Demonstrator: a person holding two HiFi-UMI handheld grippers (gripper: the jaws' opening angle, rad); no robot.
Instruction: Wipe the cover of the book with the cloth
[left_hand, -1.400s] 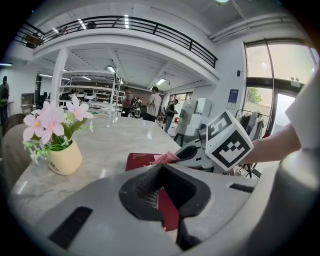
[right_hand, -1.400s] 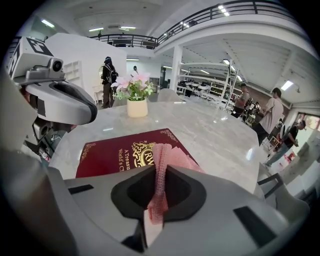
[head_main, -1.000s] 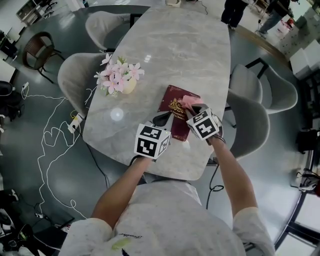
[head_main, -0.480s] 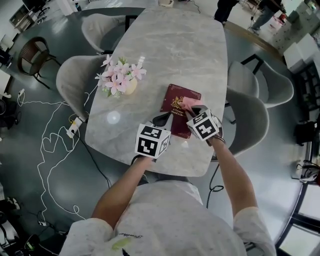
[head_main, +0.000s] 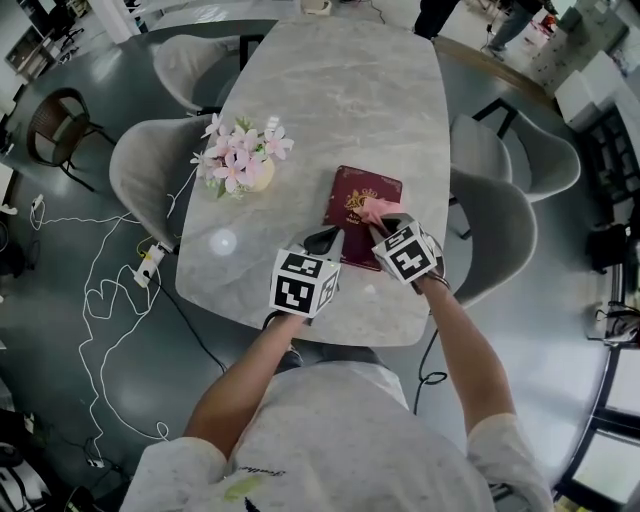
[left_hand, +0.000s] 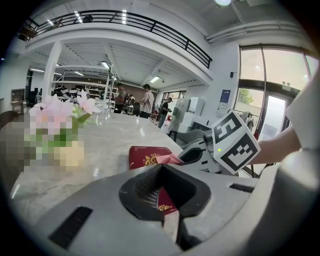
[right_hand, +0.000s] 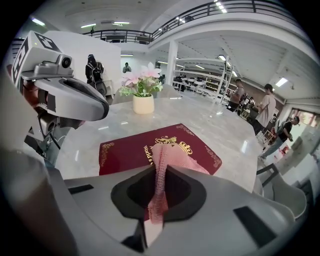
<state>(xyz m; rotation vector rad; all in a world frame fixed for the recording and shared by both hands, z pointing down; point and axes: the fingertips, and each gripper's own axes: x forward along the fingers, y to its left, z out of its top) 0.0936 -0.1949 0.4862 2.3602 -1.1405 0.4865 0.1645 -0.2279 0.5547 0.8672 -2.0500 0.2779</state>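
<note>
Table (head_main: 320, 90) carries the book (head_main: 372, 185), closed, cover up. Flower pot (head_main: 240, 160) sits well left of book. L gripper (head_main: 330, 240) is at book's near-left corner, jaws pressed together, nothing btwn them. R gripper (head_main: 383, 227) is over book's near-right part, jaws pinching the cloth (right_hand: 172, 152), whose free end lies on the cover by the crest. Wipe looks under way. Can't tell how much is done; far end & left side prob. left.

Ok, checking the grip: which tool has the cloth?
The right tool, shut on the pink cloth over the book; the left tool is shut and empty.
</note>
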